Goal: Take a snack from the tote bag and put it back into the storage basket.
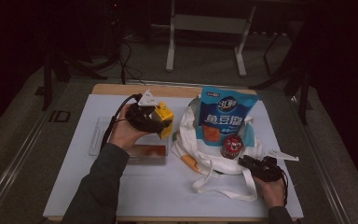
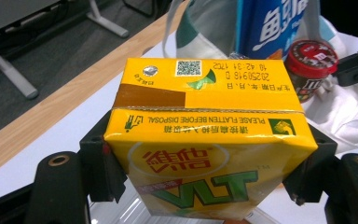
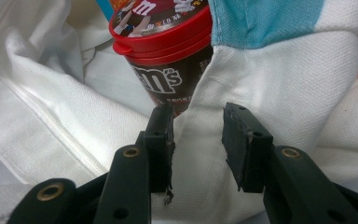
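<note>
Jaws of the left tool [image 2: 205,186] stand wide and press on the two sides of a yellow carton [image 2: 209,140], so the box is grasped and carried off the bench; in the high view the left tool [image 1: 161,122] holds the carton [image 1: 165,119] above a clear tray [image 1: 103,135], just left of the bag [image 1: 214,158]. The carton is a waxed-card brick with sharp folded edges, a glued brown flap, a foil straw seal and a printed code square on top, green and red lettering on its glossy face. The right tool [image 3: 198,140] is partly open, its two black pads set apart with the bag [image 3: 270,93] cloth bulging between them; whether the pads pinch that cloth I cannot tell. In the high view the right tool [image 1: 248,162] lies low at the bag's near right edge, beside the jar [image 1: 232,145]. The bag is white woven canvas with stitched seams, a teal panel and long flat handles trailing over the pale mat [image 1: 158,191] on the bench [image 1: 121,88], whose far edge is bare wood. The jar [image 3: 168,60] is a dark brown cylinder with a red snap lid, smooth plastic, leaning out of the bag's mouth just beyond the right tool's left pad. Behind it stands a blue pouch [image 1: 227,116], shiny film with large white characters, upright in the bag.
</note>
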Demonstrator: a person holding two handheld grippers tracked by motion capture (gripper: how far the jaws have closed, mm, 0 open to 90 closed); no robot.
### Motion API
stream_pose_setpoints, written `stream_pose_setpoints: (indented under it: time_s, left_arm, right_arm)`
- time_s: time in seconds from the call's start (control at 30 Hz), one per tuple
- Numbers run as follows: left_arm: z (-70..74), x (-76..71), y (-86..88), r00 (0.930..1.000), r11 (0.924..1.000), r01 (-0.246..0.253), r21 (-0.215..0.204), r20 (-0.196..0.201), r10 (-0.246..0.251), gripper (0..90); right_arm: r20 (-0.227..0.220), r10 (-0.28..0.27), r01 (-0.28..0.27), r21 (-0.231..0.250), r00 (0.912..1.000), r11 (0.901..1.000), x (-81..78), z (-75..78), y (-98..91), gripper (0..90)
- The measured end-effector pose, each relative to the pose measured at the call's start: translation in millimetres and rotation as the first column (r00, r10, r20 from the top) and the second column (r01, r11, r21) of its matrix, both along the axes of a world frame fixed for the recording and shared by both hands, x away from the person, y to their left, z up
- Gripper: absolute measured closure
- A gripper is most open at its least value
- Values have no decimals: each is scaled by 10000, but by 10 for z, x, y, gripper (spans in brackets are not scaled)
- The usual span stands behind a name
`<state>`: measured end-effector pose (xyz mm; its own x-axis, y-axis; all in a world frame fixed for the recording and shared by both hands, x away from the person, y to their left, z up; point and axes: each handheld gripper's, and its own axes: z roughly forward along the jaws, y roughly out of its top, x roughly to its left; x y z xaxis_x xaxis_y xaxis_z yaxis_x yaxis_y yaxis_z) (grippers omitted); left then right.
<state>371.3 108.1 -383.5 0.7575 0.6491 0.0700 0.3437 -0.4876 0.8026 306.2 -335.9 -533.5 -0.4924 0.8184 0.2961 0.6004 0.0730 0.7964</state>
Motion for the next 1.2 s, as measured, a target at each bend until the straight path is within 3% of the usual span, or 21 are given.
stream_pose_setpoints:
  time_s: [0.2,0.5,0.63,1.2]
  left_arm:
    - [-23,12,51,9997,9997,-237,-50,-25,237,285]
    - [-142,2,142,9976,9973,-685,270,-56,686,285]
    - [-146,-11,210,9962,9962,-870,60,-22,870,285]
    - [-203,-49,383,9896,9895,-1432,211,-80,1433,285]
  right_arm:
    - [0,14,-14,-10,10000,10000,-1,1,-2,632]
    - [-12,-12,12,-5,10000,10000,-3,1,1,632]
    - [6,-15,15,-12,10000,10000,-4,0,2,632]
    - [-45,0,1,18,10000,10000,0,2,-1,630]
